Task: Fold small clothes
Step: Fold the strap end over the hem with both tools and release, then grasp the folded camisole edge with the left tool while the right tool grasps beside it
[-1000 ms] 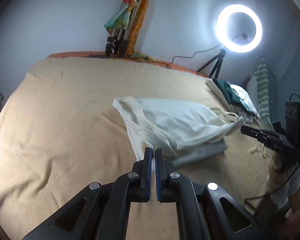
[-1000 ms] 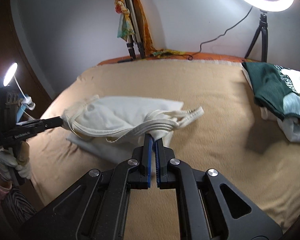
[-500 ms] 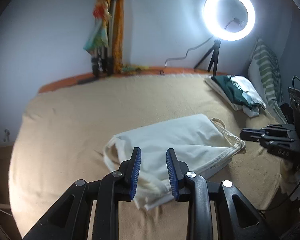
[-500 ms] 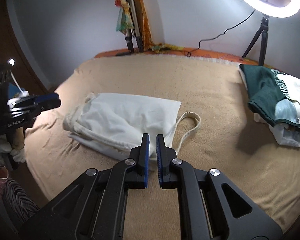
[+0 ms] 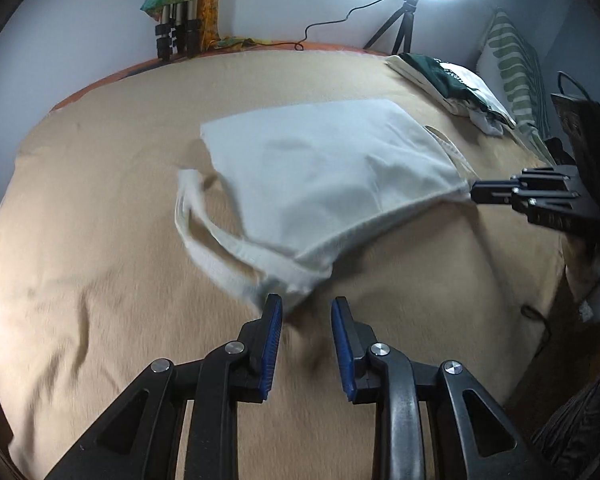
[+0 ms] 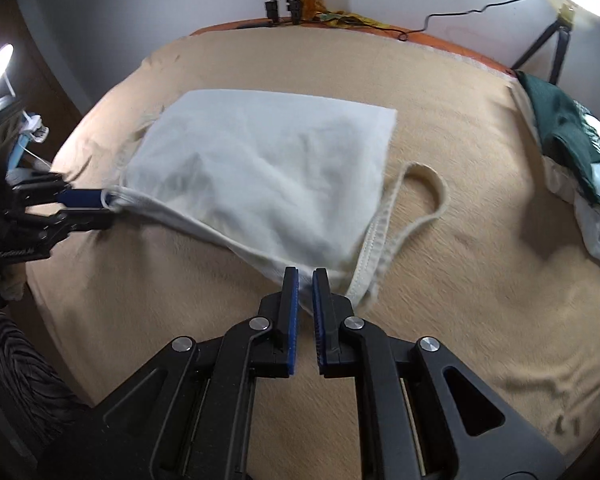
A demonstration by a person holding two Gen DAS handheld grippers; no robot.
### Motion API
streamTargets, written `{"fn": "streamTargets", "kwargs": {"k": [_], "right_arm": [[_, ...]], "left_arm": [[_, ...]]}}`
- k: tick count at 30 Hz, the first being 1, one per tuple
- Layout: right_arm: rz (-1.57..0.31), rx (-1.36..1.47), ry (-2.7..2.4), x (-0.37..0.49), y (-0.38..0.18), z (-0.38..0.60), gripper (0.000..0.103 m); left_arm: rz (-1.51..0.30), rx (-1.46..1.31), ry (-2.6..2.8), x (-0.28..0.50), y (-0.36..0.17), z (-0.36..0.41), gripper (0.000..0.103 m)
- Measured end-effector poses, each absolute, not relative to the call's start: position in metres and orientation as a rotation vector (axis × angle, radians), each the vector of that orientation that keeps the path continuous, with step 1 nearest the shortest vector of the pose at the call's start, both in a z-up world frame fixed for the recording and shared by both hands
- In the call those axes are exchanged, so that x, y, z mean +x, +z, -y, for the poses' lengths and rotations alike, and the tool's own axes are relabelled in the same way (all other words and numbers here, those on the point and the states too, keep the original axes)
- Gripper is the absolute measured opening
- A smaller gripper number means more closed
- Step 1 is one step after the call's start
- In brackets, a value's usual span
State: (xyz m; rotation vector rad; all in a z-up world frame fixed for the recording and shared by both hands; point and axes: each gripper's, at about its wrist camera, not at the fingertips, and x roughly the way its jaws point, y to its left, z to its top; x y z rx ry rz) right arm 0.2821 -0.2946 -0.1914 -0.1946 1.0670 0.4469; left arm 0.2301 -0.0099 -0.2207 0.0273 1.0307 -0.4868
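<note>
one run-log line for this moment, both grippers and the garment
left gripper: open, at strap corner | right gripper: open, at opposite corner | white tank top: folded, flat on tan blanket | no grasp visible

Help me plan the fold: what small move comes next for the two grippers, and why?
Probably back both off. The left gripper is open at one near corner of the white tank top; the right gripper, slightly parted, grips nothing visible. The top lies folded flat on the tan blanket.

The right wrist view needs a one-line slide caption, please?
Right gripper, slightly open, at the folded white garment on the tan blanket.
</note>
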Motion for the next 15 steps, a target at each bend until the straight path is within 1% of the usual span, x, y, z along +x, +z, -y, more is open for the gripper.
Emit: {"fn": "streamTargets", "kwargs": {"k": [2,4,6,8,10,12,14,15], "right_arm": [[-1.085,-0.149,0.455,0.277,-0.188,0.305,0.009],[-1.088,-0.109,0.463,0.269,-0.181,0.315,0.017],[-1.035,-0.091,0.470,0.260,-0.172,0.320,0.034],[-0.989,-0.042,0.478,0.258,-0.163,0.324,0.035],[-0.971,-0.001,0.479,0.261,-0.159,0.324,0.035],[-0.954,0.016,0.456,0.271,-0.157,0.317,0.035],[-0.945,0.075,0.467,0.281,-0.158,0.316,0.035],[-0.950,0.106,0.477,0.286,-0.159,0.317,0.035]], "left_arm": [[-1.019,0.002,-0.495,0.218,-0.215,0.003,0.025],[-0.987,-0.041,-0.490,0.209,-0.205,-0.006,0.026],[-0.939,-0.058,-0.466,0.210,-0.193,-0.011,0.026],[-0.883,-0.076,-0.426,0.217,-0.181,-0.014,0.027],[-0.863,-0.099,-0.410,0.230,-0.174,-0.013,0.027],[-0.856,-0.129,-0.382,0.247,-0.171,-0.012,0.030],[-0.865,-0.205,-0.384,0.263,-0.175,-0.015,0.040],[-0.866,-0.248,-0.383,0.268,-0.178,-0.016,0.042]]}}
